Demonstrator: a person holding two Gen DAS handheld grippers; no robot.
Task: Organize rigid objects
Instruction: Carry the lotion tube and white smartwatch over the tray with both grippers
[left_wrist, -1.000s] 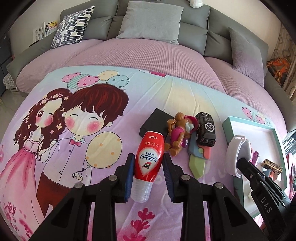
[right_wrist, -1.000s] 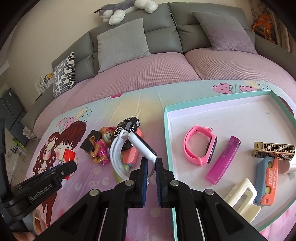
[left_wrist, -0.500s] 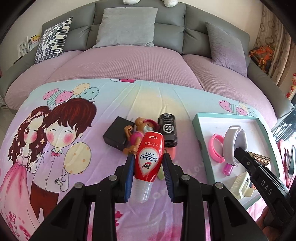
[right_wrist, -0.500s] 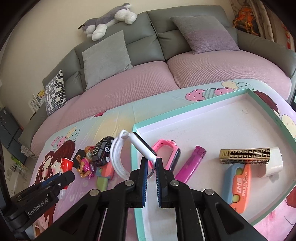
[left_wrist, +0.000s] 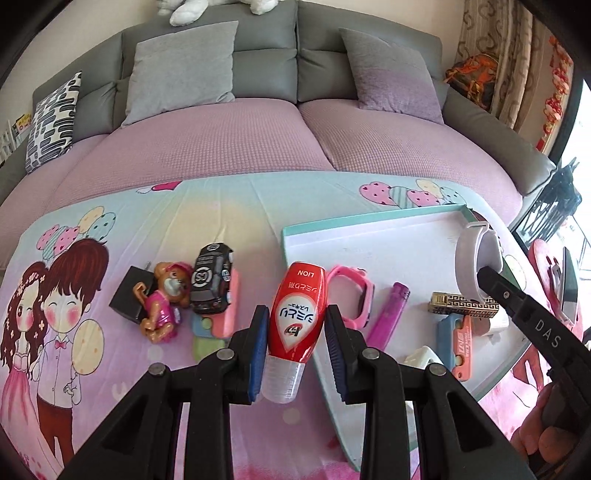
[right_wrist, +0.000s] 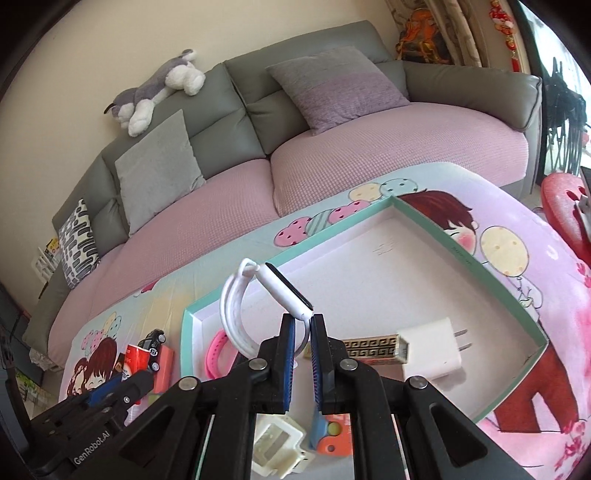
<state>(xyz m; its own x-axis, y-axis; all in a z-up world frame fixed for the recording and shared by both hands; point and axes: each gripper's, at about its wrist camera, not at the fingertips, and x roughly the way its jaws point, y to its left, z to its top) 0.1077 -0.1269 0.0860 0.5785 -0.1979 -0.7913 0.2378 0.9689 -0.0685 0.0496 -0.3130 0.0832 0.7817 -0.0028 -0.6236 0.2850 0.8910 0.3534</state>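
Note:
My left gripper (left_wrist: 295, 321) is shut on a red bottle (left_wrist: 297, 314) with a clear cap and holds it above the near left edge of the teal-rimmed white tray (left_wrist: 369, 219). My right gripper (right_wrist: 303, 325) is shut on a white smartwatch (right_wrist: 255, 291) and holds it up over the tray (right_wrist: 458, 251); the watch also shows in the left wrist view (left_wrist: 471, 262). On the cloth left of the tray lie a black box (left_wrist: 127, 299), a toy dog (left_wrist: 164, 299) and a black toy car (left_wrist: 212, 277).
In the tray lie a pink watch (left_wrist: 351, 291), a purple lighter (left_wrist: 388, 314), a gold patterned box (right_wrist: 373, 347), a white charger (right_wrist: 432, 347), a blue-orange item (left_wrist: 456, 339) and a cream frame (right_wrist: 277, 446). A sofa with cushions (left_wrist: 181, 66) stands behind.
Both grippers have moved right with their loads. The red bottle has come from the cloth to the tray's left edge, and the white watch has gone further over the tray.

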